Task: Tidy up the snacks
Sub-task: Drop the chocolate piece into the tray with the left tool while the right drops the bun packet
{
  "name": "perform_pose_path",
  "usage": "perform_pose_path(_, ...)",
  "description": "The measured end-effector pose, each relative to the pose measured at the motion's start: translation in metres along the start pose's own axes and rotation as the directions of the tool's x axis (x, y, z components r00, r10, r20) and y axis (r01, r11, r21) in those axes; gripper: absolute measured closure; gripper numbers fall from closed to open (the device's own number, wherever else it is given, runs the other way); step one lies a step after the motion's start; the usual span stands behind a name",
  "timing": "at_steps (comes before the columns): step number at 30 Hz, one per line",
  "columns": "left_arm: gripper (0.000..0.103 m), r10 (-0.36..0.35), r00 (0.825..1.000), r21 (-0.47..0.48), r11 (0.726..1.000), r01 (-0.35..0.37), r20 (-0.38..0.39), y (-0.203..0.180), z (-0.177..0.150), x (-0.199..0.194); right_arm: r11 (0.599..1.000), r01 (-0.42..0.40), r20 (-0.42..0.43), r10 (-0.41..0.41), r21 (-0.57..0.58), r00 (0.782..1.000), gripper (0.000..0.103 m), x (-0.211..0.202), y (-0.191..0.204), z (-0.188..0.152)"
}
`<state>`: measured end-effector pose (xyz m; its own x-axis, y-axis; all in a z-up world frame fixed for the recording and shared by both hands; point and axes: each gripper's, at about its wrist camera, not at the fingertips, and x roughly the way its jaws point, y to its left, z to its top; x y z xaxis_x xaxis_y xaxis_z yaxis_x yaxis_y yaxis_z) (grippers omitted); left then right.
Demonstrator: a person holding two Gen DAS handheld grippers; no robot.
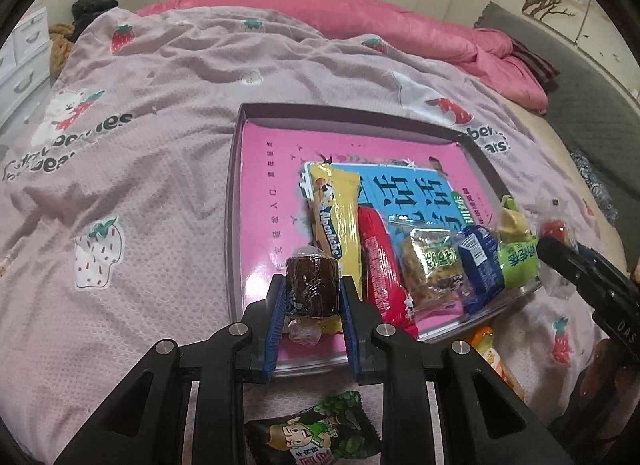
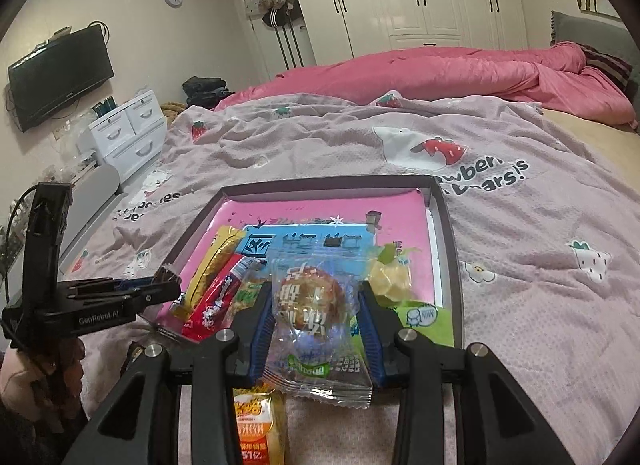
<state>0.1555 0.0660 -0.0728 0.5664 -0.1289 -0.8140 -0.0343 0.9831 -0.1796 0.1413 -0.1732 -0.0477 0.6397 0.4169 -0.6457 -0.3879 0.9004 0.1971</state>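
Two grippers, each loaded. My left gripper (image 1: 312, 297) grasps one dark brown wrapped candy (image 1: 311, 283), long axis upright, over the near left part of the tray (image 1: 236, 201). My right gripper (image 2: 316, 317) clamps one clear-wrapped round snack (image 2: 310, 305), seal end toward me. About six packets crowd the tray's near right; far left floor bare. One dark packet (image 1: 316, 435) lies on the bed near me.
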Motion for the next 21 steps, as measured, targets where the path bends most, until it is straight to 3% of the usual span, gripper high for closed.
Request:
perform_pose_path(9,0.076,0.006,1.000,0.001,1.000,-0.006,-0.020,0.001,-0.002,0.005,1.000,0.009,-0.064,-0.011,-0.025,0.998,0.063,0.028,0.000,-0.002)
perform_pose_path(21,0.076,0.016,0.999,0.002,1.000,-0.016,-0.029,0.001,-0.002,0.008,0.997,0.026,-0.081,-0.032,-0.073,0.996,0.063,0.042,0.007,-0.005)
